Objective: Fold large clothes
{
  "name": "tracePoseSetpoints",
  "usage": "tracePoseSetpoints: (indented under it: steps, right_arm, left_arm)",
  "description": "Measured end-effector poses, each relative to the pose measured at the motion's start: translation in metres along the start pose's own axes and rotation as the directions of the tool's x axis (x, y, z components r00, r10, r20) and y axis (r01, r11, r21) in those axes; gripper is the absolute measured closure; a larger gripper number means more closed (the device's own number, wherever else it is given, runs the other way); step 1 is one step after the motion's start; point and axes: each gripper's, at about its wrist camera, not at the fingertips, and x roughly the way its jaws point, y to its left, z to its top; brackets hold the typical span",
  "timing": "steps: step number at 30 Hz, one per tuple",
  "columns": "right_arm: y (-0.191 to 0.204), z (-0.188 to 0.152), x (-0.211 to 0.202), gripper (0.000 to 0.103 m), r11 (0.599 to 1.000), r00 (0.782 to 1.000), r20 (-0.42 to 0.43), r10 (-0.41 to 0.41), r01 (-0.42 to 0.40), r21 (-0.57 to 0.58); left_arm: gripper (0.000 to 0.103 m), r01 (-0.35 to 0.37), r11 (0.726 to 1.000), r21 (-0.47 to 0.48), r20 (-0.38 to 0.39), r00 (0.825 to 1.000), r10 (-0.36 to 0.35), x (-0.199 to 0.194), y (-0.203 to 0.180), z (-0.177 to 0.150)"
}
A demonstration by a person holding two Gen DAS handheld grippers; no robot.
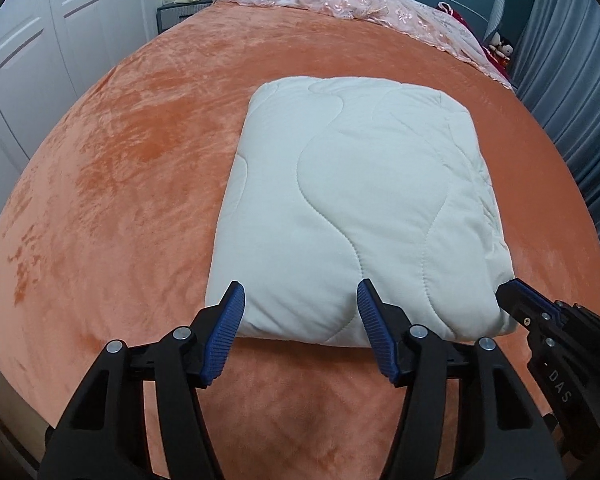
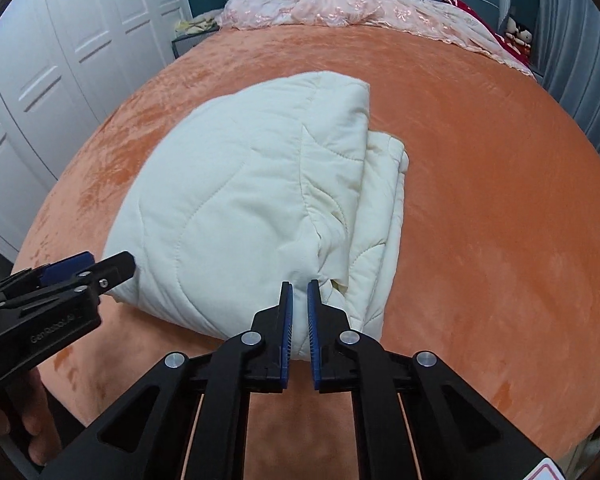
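A folded white quilt point(image 1: 356, 208) lies on the orange bed point(image 1: 120, 168). The left claw point(image 1: 300, 304) gapes apart at its near edge; the right claw point(image 2: 299, 286) pinches its near right corner.

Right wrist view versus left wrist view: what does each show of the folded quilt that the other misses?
Only the right wrist view shows the stacked layer edges along the folded white quilt and the right hand-held gripper pinching its near corner. Only the left wrist view shows the left hand-held gripper open wide at the quilt's near edge. Both show the quilt lying on the orange bedspread and the pink lace fabric by the headboard.
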Motion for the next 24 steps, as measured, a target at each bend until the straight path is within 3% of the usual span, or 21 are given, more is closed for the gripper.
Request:
tracePoseSetpoints:
  steps: [9,24]
  right_arm:
    - [-0.018,-0.014,0.06,0.103,0.996,0.991,-0.132,0.034,-0.023,0.086]
    - [-0.008,-0.021,0.081,0.103,0.998,0.991,-0.136,-0.008,0.016,0.056]
  left_arm:
    - [0.045,-0.04,0.999,-0.006,-0.06,0.997,0.04,0.032,0.005,-0.016]
    - [0.045,-0.108,0.994,0.03,-0.061,0.992,0.11,0.066,-0.006,-0.018]
